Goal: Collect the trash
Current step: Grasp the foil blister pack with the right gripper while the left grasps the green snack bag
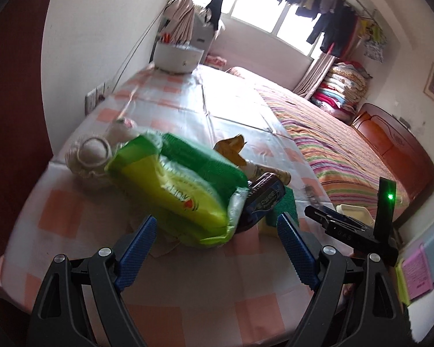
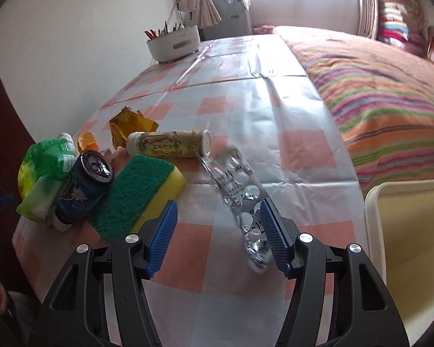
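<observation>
Trash (image 2: 147, 193) still litters the table (image 2: 275, 110); both claws, left claw (image 1: 214, 228) and right claw (image 2: 218, 225), gape empty, blister pack (image 2: 243, 199) beside right's pad.

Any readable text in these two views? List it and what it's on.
None fully legible.
"G A S": faint letters on the black gripper body, uncertain.
Green and yellow pack: red print, upside down and blurred, unreadable.
Dark blue can: pale lettering, too blurred.
Yellow-labelled bottle: dark characters on the label, too small to read.
Blister pack: dark print on foil, unreadable.
White holder: small mark, unreadable.
</observation>
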Available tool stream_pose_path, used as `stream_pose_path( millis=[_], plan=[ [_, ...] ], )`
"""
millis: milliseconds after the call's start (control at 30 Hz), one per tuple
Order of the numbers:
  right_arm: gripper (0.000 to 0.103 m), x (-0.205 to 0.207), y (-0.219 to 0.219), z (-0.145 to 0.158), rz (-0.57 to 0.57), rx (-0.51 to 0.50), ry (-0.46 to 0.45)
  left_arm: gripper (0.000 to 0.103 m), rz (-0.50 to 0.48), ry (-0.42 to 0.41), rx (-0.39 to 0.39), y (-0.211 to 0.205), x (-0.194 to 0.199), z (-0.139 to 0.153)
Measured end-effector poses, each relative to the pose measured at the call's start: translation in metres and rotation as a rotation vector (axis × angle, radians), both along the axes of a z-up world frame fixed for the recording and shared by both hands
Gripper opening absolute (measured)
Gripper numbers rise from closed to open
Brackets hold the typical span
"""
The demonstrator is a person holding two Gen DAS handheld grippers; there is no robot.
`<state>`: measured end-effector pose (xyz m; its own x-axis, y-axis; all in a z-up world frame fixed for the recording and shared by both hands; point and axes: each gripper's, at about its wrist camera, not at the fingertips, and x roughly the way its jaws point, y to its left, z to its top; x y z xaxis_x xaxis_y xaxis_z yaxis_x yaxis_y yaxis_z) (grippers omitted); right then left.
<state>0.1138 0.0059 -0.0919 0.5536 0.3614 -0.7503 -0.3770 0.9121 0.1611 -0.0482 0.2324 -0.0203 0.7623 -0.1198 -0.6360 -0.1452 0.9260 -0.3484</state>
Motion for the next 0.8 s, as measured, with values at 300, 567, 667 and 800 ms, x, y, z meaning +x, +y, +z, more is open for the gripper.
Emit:
stream_pose_path(
  millis=[300,567,667,800],
  plan=[
    [0.03,0.004,0.013,-0.001,0.033,-0.092,0.008,0.082,0.035,0.102,-0.041,0.008,0.016,-0.024],
    [0.004,0.002,0.008,-0.003,0.043,-0.077,0.02,0.061,0.057,0.127,-0.162,0.018,0.025,-0.036],
    [0.004,0.0,0.008,-0.001,0.041,-0.07,0.011,0.041,0.07,0.121,-0.155,0.02,0.025,-0.036],
    [0.004,-0.004,0.003,0.004,0.037,-0.038,-0.011,0.026,0.085,0.093,-0.128,0.019,0.023,-0.031]
  ],
)
